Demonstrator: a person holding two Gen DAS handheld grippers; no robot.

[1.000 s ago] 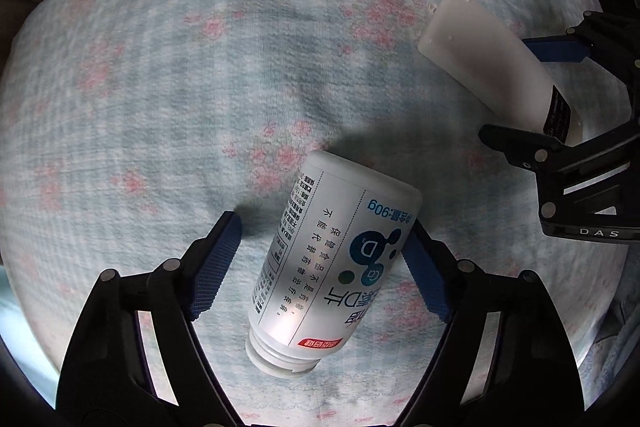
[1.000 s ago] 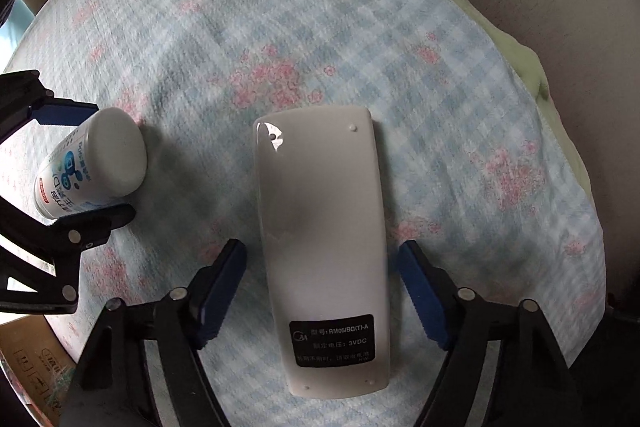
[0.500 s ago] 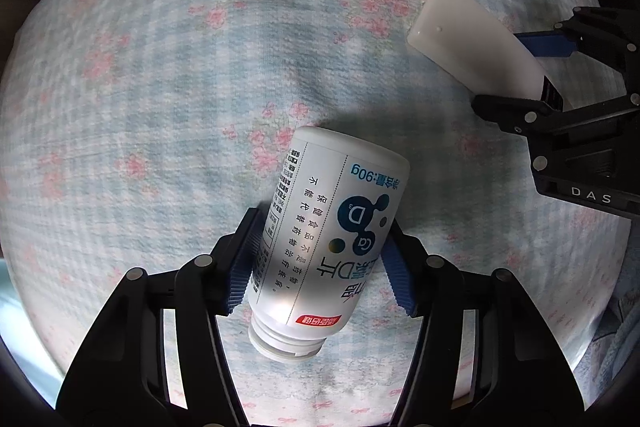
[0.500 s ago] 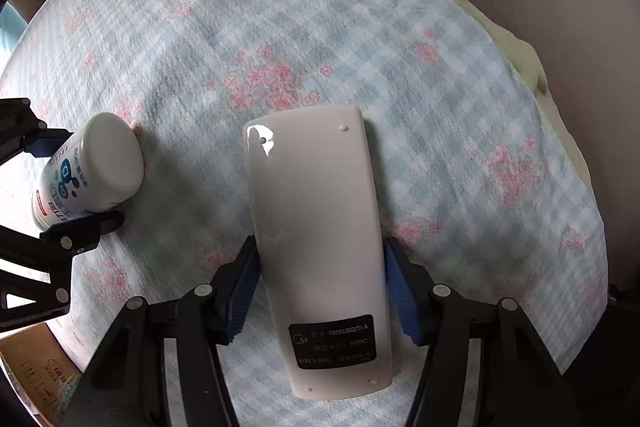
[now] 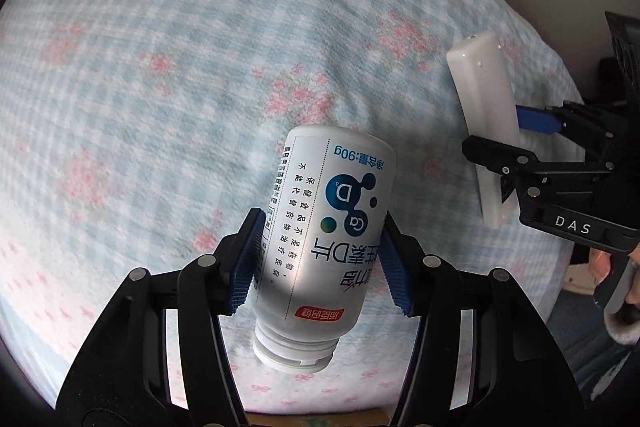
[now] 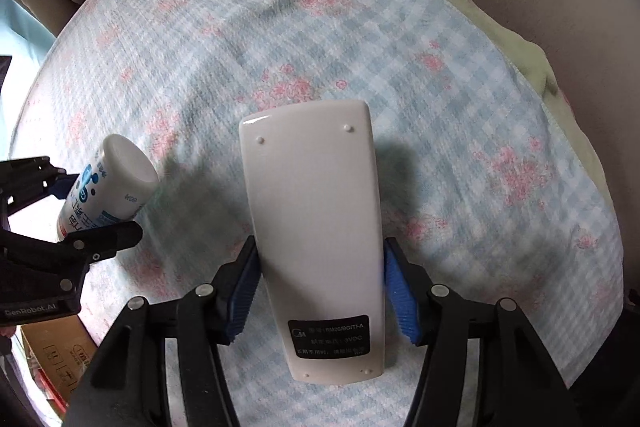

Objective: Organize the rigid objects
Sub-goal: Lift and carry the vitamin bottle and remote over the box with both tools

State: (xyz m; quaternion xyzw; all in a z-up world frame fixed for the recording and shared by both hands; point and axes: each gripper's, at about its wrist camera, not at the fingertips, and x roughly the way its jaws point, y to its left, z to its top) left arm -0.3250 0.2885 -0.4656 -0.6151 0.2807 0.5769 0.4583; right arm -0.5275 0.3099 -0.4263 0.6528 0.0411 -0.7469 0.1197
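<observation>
- Left gripper [image 5: 320, 259]: blue pads clamped on both sides of the white supplement bottle [image 5: 324, 239], cap end toward the camera, base pointing away. The bottle looks lifted off the checked floral cloth [image 5: 160, 75], over its near middle; contact is hard to confirm.
- Grip sits mid-body on a round, smooth label, so I'd keep the squeeze steady and avoid tilting further, or the bottle may roll between the pads.
- Right gripper [image 6: 318, 283]: pads pressed on the long edges of the white remote control [image 6: 316, 227], back side up, label near the camera. It seems raised over the cloth's right half, with its shadow below.
- Far end overhangs a lot; carry it level and move slowly.
- Keep the two loads well apart while carrying.
</observation>
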